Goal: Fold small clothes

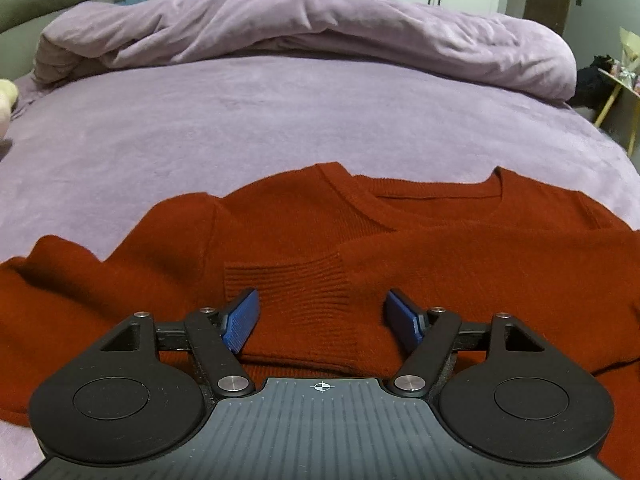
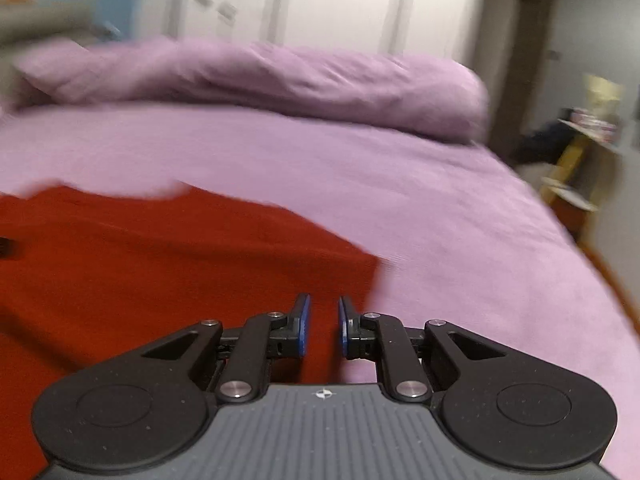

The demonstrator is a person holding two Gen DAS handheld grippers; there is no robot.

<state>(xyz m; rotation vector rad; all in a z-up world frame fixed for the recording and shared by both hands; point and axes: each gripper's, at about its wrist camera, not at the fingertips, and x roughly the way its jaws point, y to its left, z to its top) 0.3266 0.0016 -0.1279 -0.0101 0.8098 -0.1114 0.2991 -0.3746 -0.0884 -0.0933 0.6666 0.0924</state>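
A lilac plush bedsheet fills both views, the rust-red knitted sweater lies flat across the lower frame, the left gripper spread wide over its ribbed cuff, the right gripper slightly parted, pinching nothing.

Frame motion-blurred. Right gripper low in view, its blue-padded fingers parted by a narrow gap, nothing between them. Red sweater spreads ahead and to the gripper's left on the lilac bed sheet; the sweater's right edge falls just past the fingertips. Whether the tips touch cloth cannot be told. Rumpled lilac duvet piled far ahead. White wardrobe doors behind it. Yellow-legged side table, far right.
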